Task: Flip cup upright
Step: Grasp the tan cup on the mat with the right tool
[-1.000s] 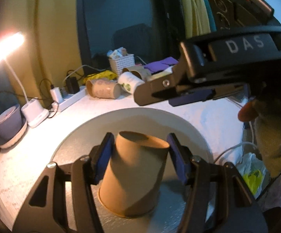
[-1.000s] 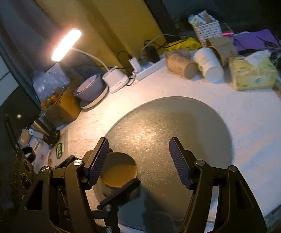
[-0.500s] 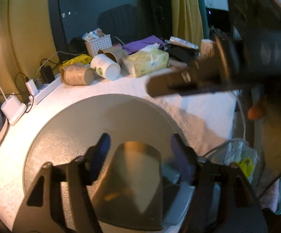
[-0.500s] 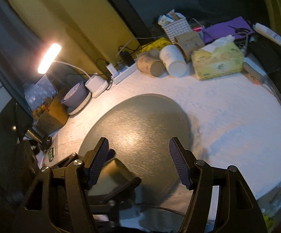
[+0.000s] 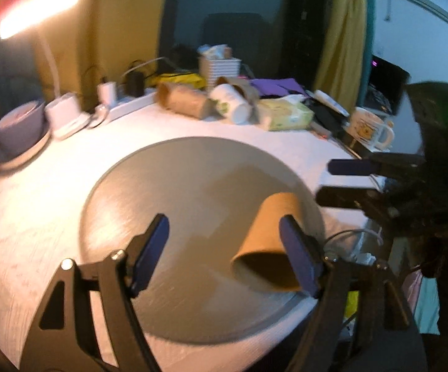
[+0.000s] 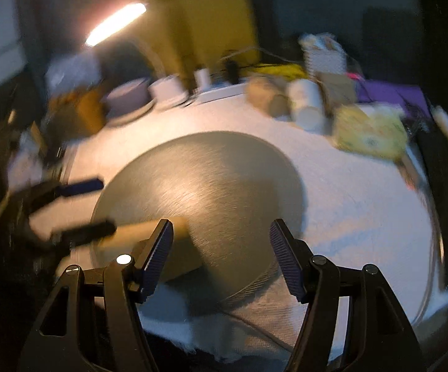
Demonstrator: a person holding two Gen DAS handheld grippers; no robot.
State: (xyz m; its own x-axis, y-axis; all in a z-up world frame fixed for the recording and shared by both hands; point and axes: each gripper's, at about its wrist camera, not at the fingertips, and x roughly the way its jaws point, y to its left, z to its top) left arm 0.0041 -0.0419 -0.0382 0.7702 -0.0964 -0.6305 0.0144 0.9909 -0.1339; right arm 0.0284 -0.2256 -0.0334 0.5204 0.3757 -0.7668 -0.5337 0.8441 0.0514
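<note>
The brown paper cup is lying tilted on the round grey mat near the counter's front edge. Both the left gripper and right gripper are spreading their fingers wide, gripping nothing.

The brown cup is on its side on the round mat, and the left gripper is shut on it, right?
Not quite. The cup does lie on its side on the mat, but the left gripper is open, not gripping it: the cup sits off by one finger. The left wrist view shows this.
</note>
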